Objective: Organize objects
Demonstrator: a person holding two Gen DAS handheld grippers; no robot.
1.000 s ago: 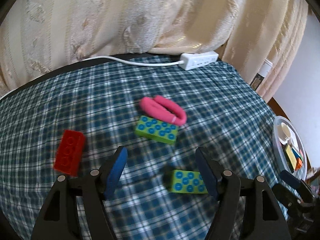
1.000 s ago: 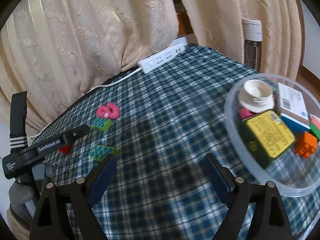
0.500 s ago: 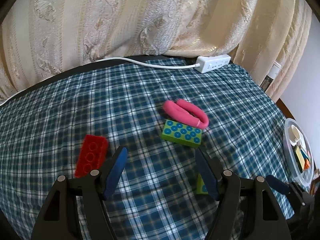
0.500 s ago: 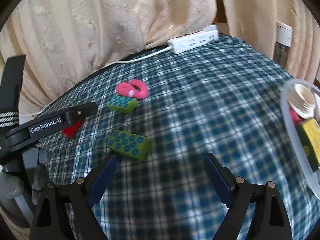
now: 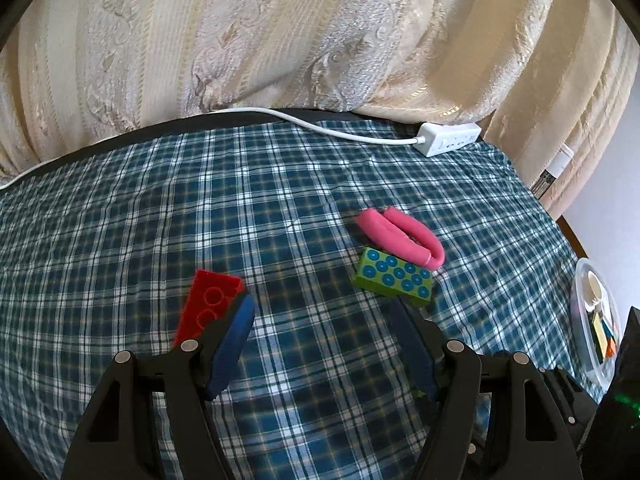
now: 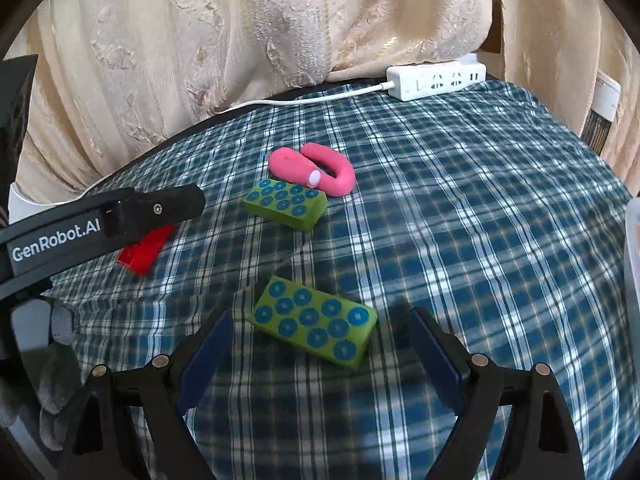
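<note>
On the blue plaid cloth lie a red brick (image 5: 208, 304), a green block with blue dots (image 5: 394, 276) and a pink curved toy (image 5: 400, 236) touching it. A second green dotted block (image 6: 314, 330) lies just ahead of my right gripper (image 6: 316, 350), which is open and empty, its jaws on either side of the block's near end. My left gripper (image 5: 324, 340) is open and empty; its left finger (image 5: 234, 344) overlaps the red brick's near end. The right wrist view also shows the far green block (image 6: 285, 209), pink toy (image 6: 316, 172) and red brick (image 6: 144, 252).
A clear round container (image 5: 592, 320) with several items sits at the table's right edge. A white power strip (image 5: 448, 142) and its cable lie at the back by the cream curtain. The left gripper's body (image 6: 100, 224) crosses the left of the right wrist view.
Both grippers swung left. The right gripper left the container and closed in on the near green block. The left gripper shifted toward the red brick; the near green block dropped out of its view.
</note>
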